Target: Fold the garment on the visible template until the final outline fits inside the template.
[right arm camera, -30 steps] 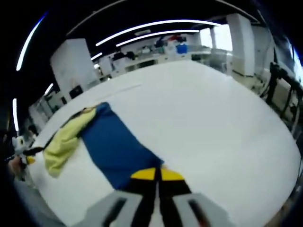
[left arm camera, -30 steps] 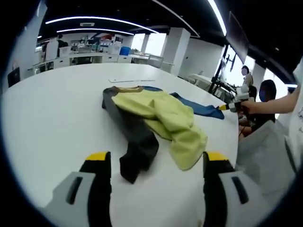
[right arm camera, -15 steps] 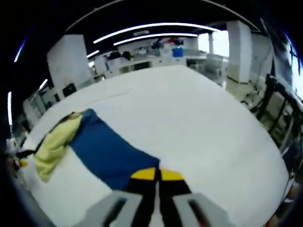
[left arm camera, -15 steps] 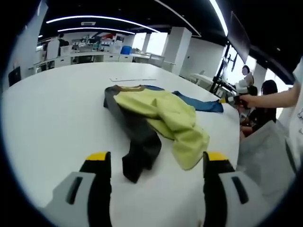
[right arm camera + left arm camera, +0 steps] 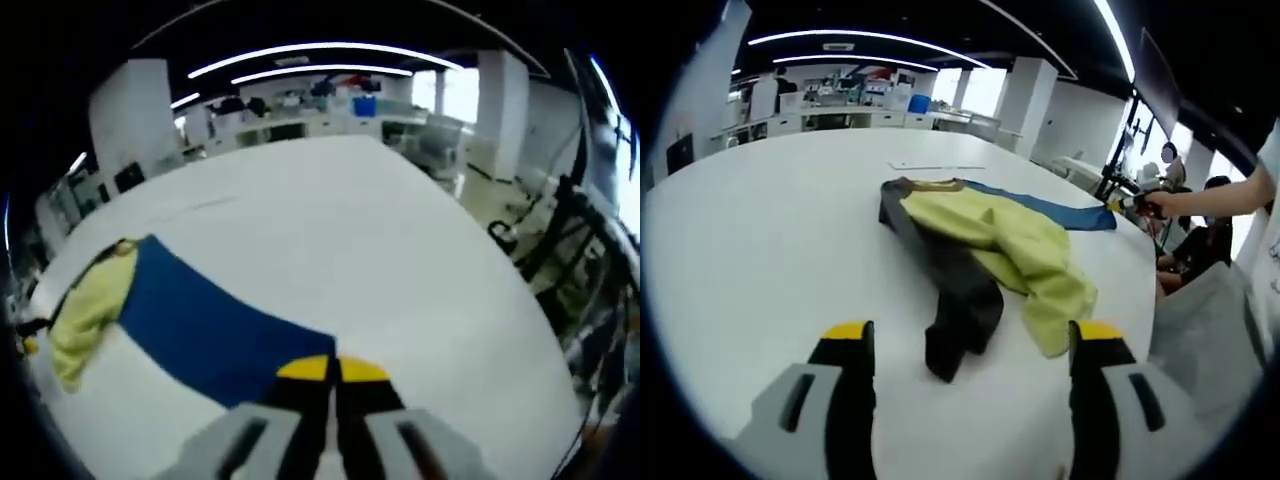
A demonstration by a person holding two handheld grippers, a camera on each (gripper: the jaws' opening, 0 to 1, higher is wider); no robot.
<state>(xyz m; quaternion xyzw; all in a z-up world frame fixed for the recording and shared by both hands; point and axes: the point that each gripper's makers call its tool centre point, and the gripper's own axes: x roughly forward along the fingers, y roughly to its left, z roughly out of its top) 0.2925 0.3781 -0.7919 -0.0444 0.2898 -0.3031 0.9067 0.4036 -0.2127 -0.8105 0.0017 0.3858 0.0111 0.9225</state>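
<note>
Garment [image 5: 990, 245] lies rumpled on the white table [image 5: 760, 240]: yellow-green panel over a dark sleeve, blue part stretched out flat toward the far edge. Right gripper [image 5: 333, 368] is clamped on the tip of the blue part [image 5: 200, 330], jaws together, pulling it taut. Left gripper [image 5: 970, 335] hovers near the dark sleeve [image 5: 955, 320], jaws wide apart, holding nothing.

Surface: I see a broad white surface [image 5: 760, 230] under my cameras.
Background: desks [image 5: 840, 118], a white pillar [image 5: 1025, 100], ceiling light strips [image 5: 860, 38].
Right edge: seated people [image 5: 1200, 225].
</note>
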